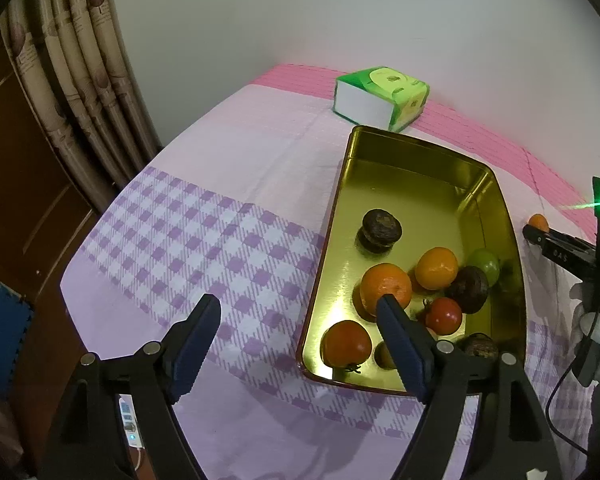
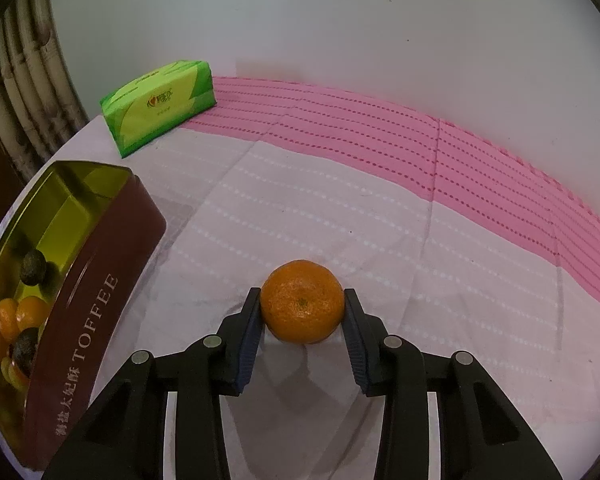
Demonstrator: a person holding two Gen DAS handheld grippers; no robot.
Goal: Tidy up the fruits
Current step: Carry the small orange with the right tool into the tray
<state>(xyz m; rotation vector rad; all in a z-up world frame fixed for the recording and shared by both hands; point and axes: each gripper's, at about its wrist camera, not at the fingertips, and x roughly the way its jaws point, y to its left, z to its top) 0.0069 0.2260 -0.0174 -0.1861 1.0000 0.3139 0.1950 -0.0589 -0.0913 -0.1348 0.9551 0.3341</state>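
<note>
My right gripper [image 2: 302, 312] pinches the mandarin [image 2: 302, 301] at its widest sides, tin [image 2: 100, 264] at nine o'clock. Soft skin, so squeeze gently. Left gripper [image 1: 298, 314] gapes wide, empty.

Tin [image 2: 100, 280], maroon outer side wall: "TOFFEE" in pale capitals, row of Chinese characters beside it, not clearly legible. Green tissue pack [image 2: 160, 108]: small logo and print, too small to read.
</note>
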